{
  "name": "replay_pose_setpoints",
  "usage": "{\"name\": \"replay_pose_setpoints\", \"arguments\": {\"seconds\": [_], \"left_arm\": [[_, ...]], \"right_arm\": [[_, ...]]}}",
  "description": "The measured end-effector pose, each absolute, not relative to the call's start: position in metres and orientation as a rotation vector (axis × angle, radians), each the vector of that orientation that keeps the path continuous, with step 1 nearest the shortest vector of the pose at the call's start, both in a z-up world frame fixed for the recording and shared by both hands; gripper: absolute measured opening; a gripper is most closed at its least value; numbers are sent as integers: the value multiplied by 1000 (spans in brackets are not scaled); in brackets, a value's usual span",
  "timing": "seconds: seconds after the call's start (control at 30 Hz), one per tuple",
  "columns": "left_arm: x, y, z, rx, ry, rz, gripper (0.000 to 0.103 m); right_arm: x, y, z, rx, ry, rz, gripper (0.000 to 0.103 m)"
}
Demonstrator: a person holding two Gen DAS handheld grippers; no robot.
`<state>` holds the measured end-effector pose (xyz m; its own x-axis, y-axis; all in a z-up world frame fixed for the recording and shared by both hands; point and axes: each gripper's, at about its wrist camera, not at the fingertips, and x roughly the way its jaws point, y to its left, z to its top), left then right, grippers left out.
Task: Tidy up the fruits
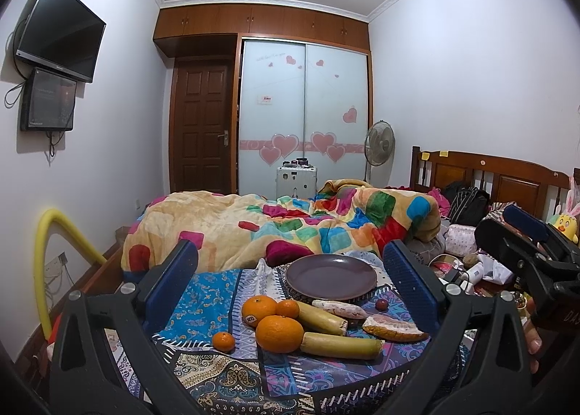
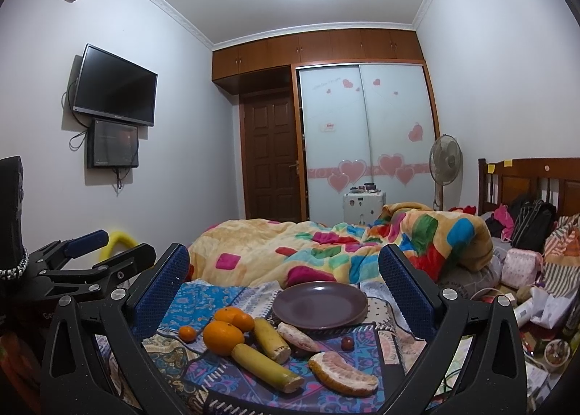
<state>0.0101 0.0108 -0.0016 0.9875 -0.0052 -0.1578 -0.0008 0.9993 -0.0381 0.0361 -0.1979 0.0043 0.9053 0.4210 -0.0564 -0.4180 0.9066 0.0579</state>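
Both the left gripper (image 1: 297,266) and right gripper (image 2: 282,266) hung released above the patterned cloth (image 1: 203,291); smooth round plate (image 1: 331,277) sat bare beyond glossy oranges (image 1: 279,333)

On the patterned cloth (image 1: 203,291) lie 4 oranges (image 1: 279,333), 2 large and 2 small. Beside them are 2 sugarcane pieces (image 1: 342,345), 2 peeled pomelo segments (image 1: 393,328), and 1 small dark red fruit (image 1: 381,304). There is 1 purple plate (image 1: 331,276).

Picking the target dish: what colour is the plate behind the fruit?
The plate is plain dull purple-brown, unpatterned; the left wrist view shows it best.
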Motion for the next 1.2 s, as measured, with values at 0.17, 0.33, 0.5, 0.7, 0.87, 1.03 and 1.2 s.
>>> {"name": "replay_pose_setpoints", "arguments": {"seconds": [0.17, 0.33, 0.5, 0.7, 0.87, 1.03, 1.2], "left_arm": [[12, 11, -2, -35, 159, -2, 103], [13, 13, -3, -34, 159, -5, 103], [15, 13, -5, -33, 168, -8, 103], [29, 17, -14, -14, 218, -2, 103], [50, 29, -32, 8, 315, 10, 103], [69, 42, -54, 17, 403, 31, 103], [84, 52, -83, 29, 493, 37, 94]], "right_arm": [[36, -197, 4, 49, 71, 435, 103], [38, -197, 2, 49, 76, 436, 103], [43, -198, 0, 51, 92, 428, 103], [64, -205, -11, 41, 184, 424, 103], [89, -208, -33, -62, 280, 380, 103], [108, -214, -57, -130, 379, 385, 103], [126, -221, -80, -154, 512, 418, 92]]}}
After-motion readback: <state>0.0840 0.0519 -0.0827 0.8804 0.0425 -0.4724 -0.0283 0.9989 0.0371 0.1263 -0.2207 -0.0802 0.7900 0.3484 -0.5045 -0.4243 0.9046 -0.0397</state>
